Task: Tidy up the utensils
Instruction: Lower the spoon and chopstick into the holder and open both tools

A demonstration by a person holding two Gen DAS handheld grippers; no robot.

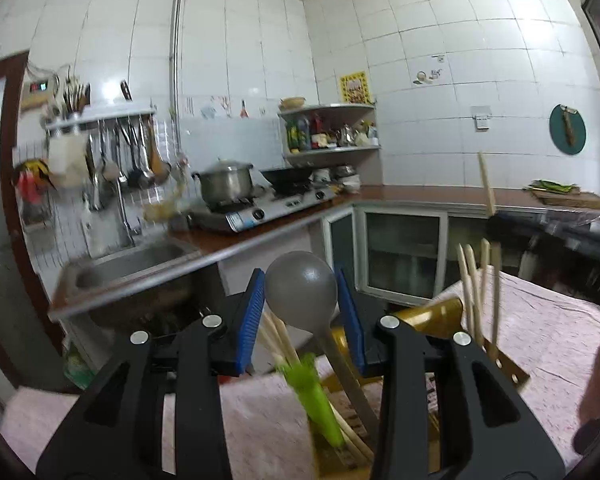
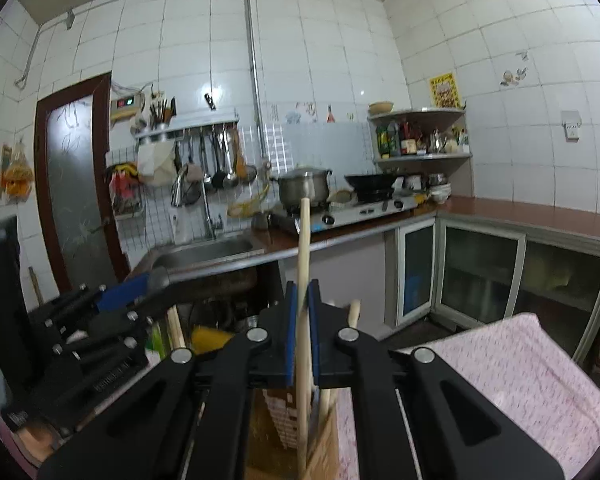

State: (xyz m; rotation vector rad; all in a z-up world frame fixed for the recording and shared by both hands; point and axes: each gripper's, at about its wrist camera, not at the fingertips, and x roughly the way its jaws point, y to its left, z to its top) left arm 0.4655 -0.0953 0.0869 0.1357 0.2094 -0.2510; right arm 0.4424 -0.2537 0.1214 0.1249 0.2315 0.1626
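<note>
Left gripper (image 1: 300,312) gripping grey ladle (image 1: 301,294) between blue pads, right gripper (image 2: 302,340) clamping upright wooden stick (image 2: 303,264), holder (image 2: 320,440) standing at 6 o'clock.

Dim, even indoor light; motion blur, tile glare, fisheye-bowed edges.

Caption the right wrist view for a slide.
Right claw shut on a wooden stick above the utensil holder, kitchen counter behind.

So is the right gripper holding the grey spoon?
No, the right gripper is shut on a wooden stick; the grey spoon sits between the left gripper's blue pads.
</note>
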